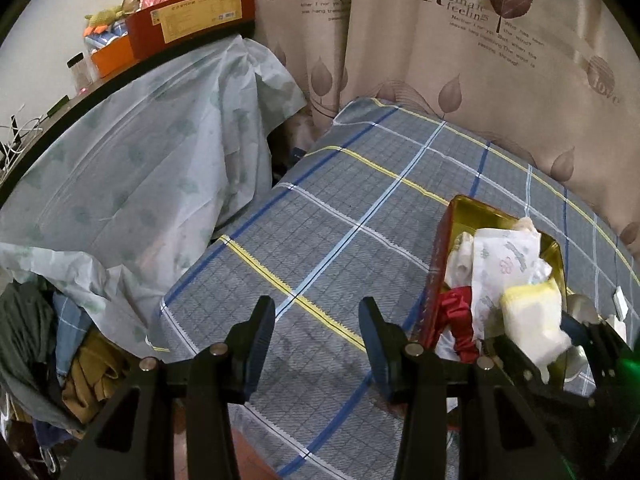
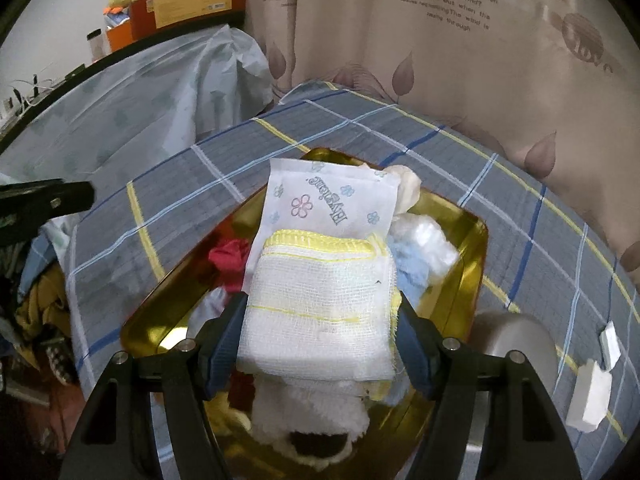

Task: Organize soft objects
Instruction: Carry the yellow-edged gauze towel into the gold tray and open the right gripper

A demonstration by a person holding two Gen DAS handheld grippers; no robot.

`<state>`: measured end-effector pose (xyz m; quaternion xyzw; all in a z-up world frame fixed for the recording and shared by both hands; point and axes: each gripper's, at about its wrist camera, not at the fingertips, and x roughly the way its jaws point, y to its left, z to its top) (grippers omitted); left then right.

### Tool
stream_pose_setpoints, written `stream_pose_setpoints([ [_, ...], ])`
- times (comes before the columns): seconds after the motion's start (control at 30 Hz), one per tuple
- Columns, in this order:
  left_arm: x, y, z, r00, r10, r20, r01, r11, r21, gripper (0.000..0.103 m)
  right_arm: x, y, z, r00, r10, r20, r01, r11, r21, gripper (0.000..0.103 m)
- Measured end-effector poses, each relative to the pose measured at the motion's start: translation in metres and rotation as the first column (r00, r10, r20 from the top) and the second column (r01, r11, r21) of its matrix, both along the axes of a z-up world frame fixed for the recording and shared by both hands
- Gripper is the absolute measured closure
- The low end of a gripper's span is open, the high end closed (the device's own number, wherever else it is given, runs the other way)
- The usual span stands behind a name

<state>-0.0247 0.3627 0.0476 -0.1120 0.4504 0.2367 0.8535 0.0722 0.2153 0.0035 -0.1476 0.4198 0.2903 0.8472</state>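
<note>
A gold tin (image 2: 476, 240) lies on the plaid bedsheet (image 2: 168, 216) and holds several soft things: a white flower-printed packet (image 2: 324, 200), red fabric (image 2: 228, 256), a light blue cloth (image 2: 412, 268) and a fluffy white piece (image 2: 308, 408). My right gripper (image 2: 320, 300) is shut on a folded white gauze cloth with yellow trim (image 2: 320, 320), held over the tin. In the left wrist view the same cloth (image 1: 532, 320) hangs above the tin (image 1: 476, 208) at the right. My left gripper (image 1: 316, 308) stands open over bare sheet to the tin's left, with nothing between its fingers.
Two small white pieces (image 2: 590, 396) and a grey rounded object (image 2: 516, 340) lie on the bed right of the tin. A plastic-covered table (image 1: 132, 168) with boxes (image 1: 192, 12) stands at the left, clothes (image 1: 80, 368) are piled below it, and a curtain (image 1: 500, 80) hangs behind.
</note>
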Motion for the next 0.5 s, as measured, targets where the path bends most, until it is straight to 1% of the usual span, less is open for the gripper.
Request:
stream_pose_setpoints([
  [0.13, -0.002, 0.002, 0.002, 1.000, 0.004, 0.006, -0.004, 1.000, -0.003, 0.059, 0.006, 0.008, -0.001, 1.000, -0.008, 0.011, 0.008, 1.000, -0.010, 0.036],
  [0.2, -0.001, 0.003, 0.001, 1.000, 0.005, 0.004, -0.005, 1.000, -0.006, 0.059, 0.006, 0.009, -0.001, 1.000, -0.010, 0.010, 0.010, 1.000, -0.009, 0.032],
  [0.27, -0.002, 0.003, 0.001, 1.000, 0.003, 0.004, -0.003, 1.000, -0.011, 0.059, 0.004, 0.009, 0.001, 1.000, -0.015, 0.027, 0.015, 1.000, -0.009, 0.031],
  [0.33, -0.003, 0.003, 0.002, 1.000, 0.000, 0.000, 0.000, 1.000, -0.016, 0.059, 0.003, 0.009, 0.003, 0.999, -0.006, 0.035, 0.006, 1.000, 0.002, 0.027],
  [0.43, -0.004, 0.002, 0.003, 1.000, -0.003, 0.008, 0.003, 1.000, -0.027, 0.059, 0.000, 0.008, 0.007, 0.999, -0.004, 0.039, 0.003, 1.000, 0.021, 0.025],
  [0.5, -0.003, -0.001, 0.003, 1.000, -0.006, 0.008, 0.006, 1.000, -0.028, 0.059, -0.003, 0.005, 0.010, 0.999, -0.007, 0.048, 0.006, 0.999, 0.032, 0.014],
])
